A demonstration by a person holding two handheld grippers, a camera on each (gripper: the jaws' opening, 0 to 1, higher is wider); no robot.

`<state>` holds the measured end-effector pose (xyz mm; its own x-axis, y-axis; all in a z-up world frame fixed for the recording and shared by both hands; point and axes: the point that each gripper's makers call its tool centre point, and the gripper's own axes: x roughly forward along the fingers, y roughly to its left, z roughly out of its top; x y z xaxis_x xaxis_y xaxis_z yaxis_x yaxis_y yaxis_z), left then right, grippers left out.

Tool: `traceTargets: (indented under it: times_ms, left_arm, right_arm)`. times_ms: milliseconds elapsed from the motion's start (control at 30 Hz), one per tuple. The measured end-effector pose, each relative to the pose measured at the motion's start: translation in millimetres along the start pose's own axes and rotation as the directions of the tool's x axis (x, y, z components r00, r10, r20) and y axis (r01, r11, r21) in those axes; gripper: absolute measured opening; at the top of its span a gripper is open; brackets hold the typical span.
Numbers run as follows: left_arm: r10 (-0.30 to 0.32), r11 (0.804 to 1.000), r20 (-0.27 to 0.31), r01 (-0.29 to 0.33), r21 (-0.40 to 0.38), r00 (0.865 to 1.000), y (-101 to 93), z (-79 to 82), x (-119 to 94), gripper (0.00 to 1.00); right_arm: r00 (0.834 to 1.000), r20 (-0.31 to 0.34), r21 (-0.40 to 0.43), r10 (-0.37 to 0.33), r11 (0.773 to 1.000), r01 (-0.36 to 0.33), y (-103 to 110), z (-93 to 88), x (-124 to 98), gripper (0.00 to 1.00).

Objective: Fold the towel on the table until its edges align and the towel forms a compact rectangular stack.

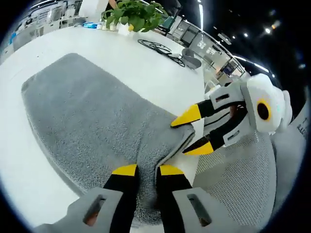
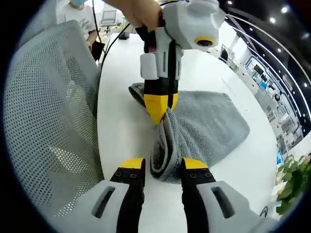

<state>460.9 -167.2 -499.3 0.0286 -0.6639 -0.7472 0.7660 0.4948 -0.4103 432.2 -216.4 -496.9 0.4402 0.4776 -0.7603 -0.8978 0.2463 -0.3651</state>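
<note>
White table (image 1: 121, 58), grey towel (image 1: 87, 116), mesh chair (image 2: 43, 97)

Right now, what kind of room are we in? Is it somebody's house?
Probably not a house: it looks like a big open office or lab. A grey towel lies on a long white table, a mesh office chair stands beside it, and rows of ceiling lights run overhead.
</note>
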Motion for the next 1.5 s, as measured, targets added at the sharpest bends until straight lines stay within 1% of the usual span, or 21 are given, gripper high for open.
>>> traceTargets:
  times_ms: [100, 267, 367, 500, 600, 667, 767, 800, 833, 867, 900, 967, 1033, 1100, 1133, 1200, 1267, 1333, 1367, 1400, 1500]
  left_arm:
    - [-0.014, 1.0, 0.002, 0.014, -0.02, 1.0, 3.7, 0.0, 0.6, 0.15]
    - [-0.042, 0.998, 0.016, 0.042, -0.045, 0.999, -2.8, 0.9, -4.6, 0.15]
    - [-0.051, 0.997, 0.015, 0.051, -0.05, 0.999, -4.7, -0.7, -5.3, 0.15]
    - [-0.043, 0.998, 0.011, 0.044, -0.034, 0.999, -5.4, -4.2, -3.7, 0.17]
    - [-0.021, 1.0, -0.005, 0.021, -0.004, 1.0, -7.2, -6.5, -3.3, 0.2]
    - [0.009, 0.997, -0.014, -0.008, 0.073, 1.0, -12.3, -6.0, -7.2, 0.23]
    - [0.083, 0.986, -0.014, -0.08, 0.143, 0.996, -13.5, -8.3, -9.7, 0.27]
    - [0.158, 0.968, -0.026, -0.15, 0.203, 0.987, -5.8, -12.1, -10.9, 0.29]
    - [0.198, 0.93, -0.025, -0.179, 0.319, 0.98, -3.0, -14.3, -9.0, 0.3]
    - [0.208, 0.914, -0.027, -0.184, 0.362, 0.978, -4.9, -16.1, -8.0, 0.31]
    - [0.221, 0.899, -0.025, -0.194, 0.392, 0.975, -7.9, -18.7, -6.1, 0.31]
    - [0.237, 0.887, -0.011, -0.211, 0.411, 0.972, -11.3, -20.2, -5.9, 0.32]
    - [0.275, 0.858, 0.019, -0.255, 0.445, 0.961, -10.5, -19.5, -7.0, 0.32]
    - [0.336, 0.789, 0.061, -0.316, 0.527, 0.94, -9.3, -15.2, -13.7, 0.32]
    - [0.364, 0.755, 0.062, -0.333, 0.565, 0.929, -8.7, -15.8, -16.8, 0.32]
    - [0.394, 0.731, 0.084, -0.367, 0.575, 0.915, -7.3, -13.8, -19.0, 0.32]
    - [0.399, 0.737, 0.109, -0.39, 0.552, 0.91, -8.2, -10.5, -20.8, 0.32]
    - [0.442, 0.722, 0.16, -0.456, 0.521, 0.883, 4.3, -8.5, -21.5, 0.32]
    - [0.455, 0.725, 0.159, -0.468, 0.505, 0.876, 4.9, -10.9, -22.4, 0.32]
    - [0.455, 0.726, 0.168, -0.474, 0.498, 0.874, 3.8, -11.4, -22.7, 0.32]
    - [0.466, 0.706, 0.186, -0.49, 0.511, 0.865, 0.8, -14.8, -22.9, 0.29]
  right_arm:
    - [1.0, -0.012, -0.012, -0.021, 1.0, 0.021, -3.0, 1.4, 0.4, 0.28]
    - [0.999, -0.028, -0.02, -0.047, 0.999, 0.046, -9.9, 0.9, 0.5, 0.25]
    - [0.999, -0.03, -0.002, -0.039, 0.999, 0.039, -11.3, 2.5, 0.4, 0.18]
    - [1.0, -0.022, 0.082, -0.023, 0.996, 0.024, -11.3, 5.5, -3.2, 0.13]
    - [1.0, -0.008, 0.176, 0.001, 0.984, 0.001, -10.0, 1.8, -2.9, 0.09]
    - [1.0, 0.014, 0.246, -0.006, 0.969, 0.002, -13.1, 3.3, -4.2, 0.07]
    - [1.0, 0.029, 0.369, 0.005, 0.929, -0.016, -16.8, 5.7, -7.7, 0.07]
    - [0.999, 0.034, 0.406, 0.007, 0.914, -0.02, -17.5, 3.4, -2.8, 0.06]
    - [0.999, 0.031, 0.454, 0.016, 0.891, -0.028, -17.9, 1.8, -0.9, 0.06]
    - [1.0, 0.028, 0.472, 0.014, 0.881, -0.026, -19.6, 2.6, -2.3, 0.06]
    - [0.999, 0.029, 0.481, 0.013, 0.876, -0.026, -20.9, 3.2, -2.6, 0.06]
    - [0.999, 0.029, 0.495, 0.015, 0.868, -0.028, -22.9, 4.5, -1.9, 0.06]
    - [0.999, 0.028, 0.517, 0.02, 0.856, -0.031, -25.0, 7.7, -3.6, 0.06]
    - [0.999, 0.016, 0.546, 0.03, 0.837, -0.034, -26.3, 9.9, -5.1, 0.06]
    - [0.999, 0.021, 0.556, 0.032, 0.83, -0.038, -27.8, 15.3, -10.2, 0.06]
    - [0.999, 0.028, 0.573, 0.031, 0.818, -0.041, -30.6, 20.9, -14.4, 0.06]
    - [0.999, 0.033, 0.592, 0.03, 0.804, -0.044, -33.1, 22.4, -12.8, 0.06]
    - [0.999, 0.042, 0.608, 0.027, 0.792, -0.047, -35.0, 24.8, -14.5, 0.06]
    - [0.999, 0.046, 0.619, 0.027, 0.784, -0.05, -35.8, 26.6, -16.4, 0.06]
    - [0.998, 0.051, 0.623, 0.026, 0.781, -0.052, -36.7, 27.1, -15.8, 0.06]
    - [0.998, 0.057, 0.629, 0.02, 0.776, -0.052, -36.9, 29.2, -17.6, 0.06]
